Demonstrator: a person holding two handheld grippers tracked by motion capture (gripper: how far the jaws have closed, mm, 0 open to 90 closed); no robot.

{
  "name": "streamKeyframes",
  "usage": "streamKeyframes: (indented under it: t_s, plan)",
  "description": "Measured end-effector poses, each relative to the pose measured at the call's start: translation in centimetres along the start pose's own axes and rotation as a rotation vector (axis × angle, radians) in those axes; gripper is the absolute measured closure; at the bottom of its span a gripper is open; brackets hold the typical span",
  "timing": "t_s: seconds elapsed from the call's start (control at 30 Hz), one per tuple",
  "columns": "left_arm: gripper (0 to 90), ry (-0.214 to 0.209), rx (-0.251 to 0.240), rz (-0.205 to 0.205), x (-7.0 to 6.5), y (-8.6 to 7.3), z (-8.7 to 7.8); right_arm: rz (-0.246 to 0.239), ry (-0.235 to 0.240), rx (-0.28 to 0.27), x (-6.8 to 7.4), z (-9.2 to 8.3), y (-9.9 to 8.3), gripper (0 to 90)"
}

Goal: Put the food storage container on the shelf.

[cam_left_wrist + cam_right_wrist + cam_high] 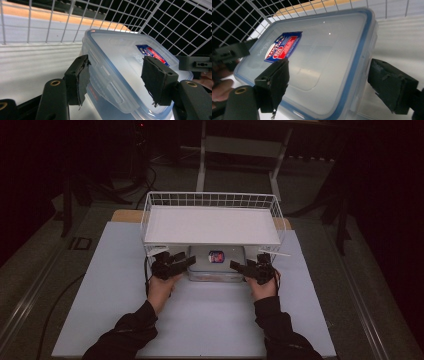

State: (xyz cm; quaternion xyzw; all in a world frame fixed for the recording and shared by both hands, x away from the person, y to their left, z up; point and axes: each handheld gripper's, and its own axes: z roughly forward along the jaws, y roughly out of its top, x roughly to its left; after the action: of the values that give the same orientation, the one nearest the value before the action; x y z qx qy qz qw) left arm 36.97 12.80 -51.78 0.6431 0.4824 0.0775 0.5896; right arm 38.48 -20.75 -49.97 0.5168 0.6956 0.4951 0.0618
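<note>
Plastic box (216,262) sits on the table (200,320) under the wire basket (212,215). Left gripper (117,80) and right gripper (332,87) straddle its ends, jaws wide, gripping nothing. Best to close both evenly on the lid rim and keep it level.

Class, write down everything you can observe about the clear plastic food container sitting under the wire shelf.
The container is a rectangular box of translucent, frosted-looking plastic with rounded corners. Its lid is on, edged with a blue seal, with a latch flap along the side. A red, white and blue label sits on the lid. It lies flat on the white table, beneath the white wire shelf. The left gripper and right gripper bracket its two ends with open jaws; contact is unclear.
</note>
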Motion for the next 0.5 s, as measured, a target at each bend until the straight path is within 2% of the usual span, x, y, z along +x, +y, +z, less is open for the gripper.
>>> streamKeyframes:
  t_s: [0.07, 0.1, 0.13, 0.17, 0.27, 0.33, 0.5]
  plan:
    - [34.6, -0.009, -0.004, 0.055, 0.1, 0.3, -0.4, -0.016, -0.012, -0.011, 0.3, -0.5, 0.1, 20.0]
    - [30.7, -0.015, -0.004, 0.05, -0.1, 0.3, -0.6, -0.017, -0.009, -0.022, 0.5, -0.9, 0.1, 20.4]
    - [30.7, -0.02, -0.002, 0.056, -0.2, 0.3, -0.9, -0.017, -0.009, -0.022, 0.5, -0.9, 0.1, 20.4]
    - [26.1, -0.02, 0.0, 0.054, -0.3, 0.4, -1.1, -0.026, -0.003, -0.027, 0.6, -1.2, 0.1, 20.8]
    - [23.7, -0.038, 0.015, 0.046, -0.7, 0.3, -1.8, -0.074, -0.017, -0.036, 1.2, -2.0, 0.0, 22.9]
    - [17.2, -0.06, 0.027, 0.046, -1.0, 0.2, -2.2, -0.098, -0.016, -0.042, 1.6, -2.8, -0.2, 25.6]
    - [13.4, -0.097, 0.053, 0.086, -1.6, -0.3, -3.4, -0.104, -0.002, -0.041, 2.3, -3.6, -0.7, 28.3]
